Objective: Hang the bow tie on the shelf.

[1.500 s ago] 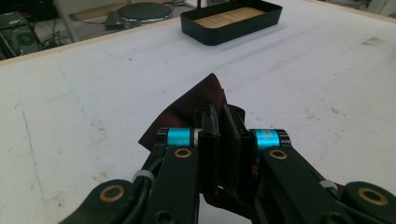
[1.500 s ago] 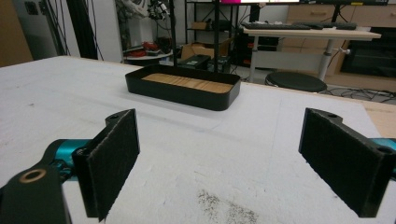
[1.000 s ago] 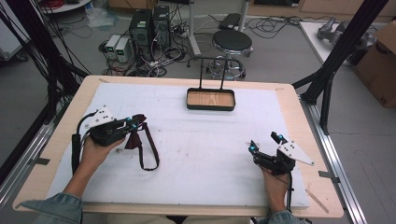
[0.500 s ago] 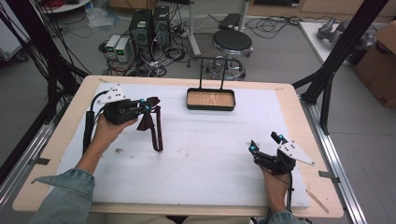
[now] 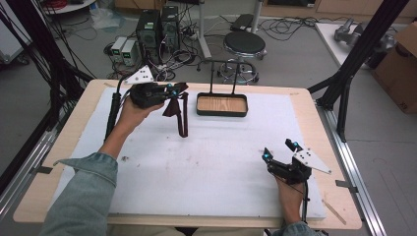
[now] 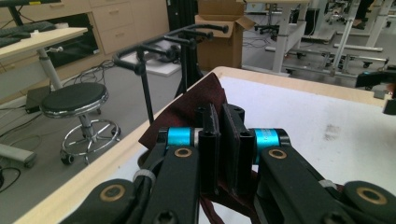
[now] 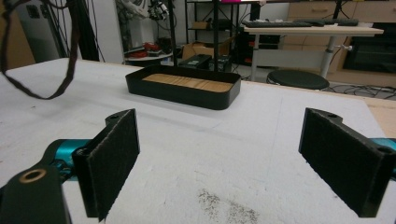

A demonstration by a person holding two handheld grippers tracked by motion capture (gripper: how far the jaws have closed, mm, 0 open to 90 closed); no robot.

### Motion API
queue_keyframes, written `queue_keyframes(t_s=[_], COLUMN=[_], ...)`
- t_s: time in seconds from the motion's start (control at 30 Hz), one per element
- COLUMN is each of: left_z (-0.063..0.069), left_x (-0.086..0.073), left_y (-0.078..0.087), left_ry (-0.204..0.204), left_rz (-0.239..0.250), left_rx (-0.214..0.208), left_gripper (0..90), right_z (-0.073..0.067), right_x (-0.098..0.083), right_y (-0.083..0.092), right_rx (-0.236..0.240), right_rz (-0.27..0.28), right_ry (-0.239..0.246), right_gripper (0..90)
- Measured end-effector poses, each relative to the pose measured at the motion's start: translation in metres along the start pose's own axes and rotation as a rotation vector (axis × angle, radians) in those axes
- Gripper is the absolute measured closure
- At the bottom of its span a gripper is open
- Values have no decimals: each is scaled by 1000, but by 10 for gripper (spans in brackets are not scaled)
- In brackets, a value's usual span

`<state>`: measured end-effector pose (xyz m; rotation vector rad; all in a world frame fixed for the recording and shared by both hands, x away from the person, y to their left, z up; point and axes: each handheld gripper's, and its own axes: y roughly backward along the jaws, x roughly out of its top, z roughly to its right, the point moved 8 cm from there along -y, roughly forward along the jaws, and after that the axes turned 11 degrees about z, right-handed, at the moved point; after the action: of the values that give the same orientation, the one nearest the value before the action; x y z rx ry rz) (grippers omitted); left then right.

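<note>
Maroon strap (image 5: 180, 110) hangs clamped in my left gripper (image 5: 169, 92), lifted near the rack tray (image 5: 222, 112); I judge carrying underway, next draping it over the rail. My right gripper (image 5: 280, 151) rests wide open, empty.

A research lab: a wooden table (image 5: 314, 105) under a white pad stands inside a frame of black metal beams (image 5: 366, 46), with desktop computers (image 5: 157, 27) and tangled cables (image 5: 295, 24) on the grey floor behind it, a round black stool (image 5: 244, 43), a cardboard box (image 5: 401, 64), and rows of height-adjustable desks (image 6: 299, 28) with wooden drawer cabinets (image 6: 126, 21) beyond
</note>
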<state>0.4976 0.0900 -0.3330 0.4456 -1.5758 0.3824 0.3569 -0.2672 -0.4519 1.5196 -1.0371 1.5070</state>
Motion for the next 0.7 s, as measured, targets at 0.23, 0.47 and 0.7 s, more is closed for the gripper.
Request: queue_keyframes(t_s=[0.23,0.47,0.7], left_z=[-11,-17,-19], left_x=[12,15,16], left_y=[-20,-33,-43], left_ry=[-9,-15,-6], left_rz=[36,47,73], left_rx=[-6,-1,-30], left_gripper=[845,847,847], right_z=[0,0,0], right_x=[0,0,0], right_y=[0,0,-1], right_rx=[2,3,6], right_rz=[1,1,3], right_ry=[-1,-5,-3], right_gripper=[116,116,116])
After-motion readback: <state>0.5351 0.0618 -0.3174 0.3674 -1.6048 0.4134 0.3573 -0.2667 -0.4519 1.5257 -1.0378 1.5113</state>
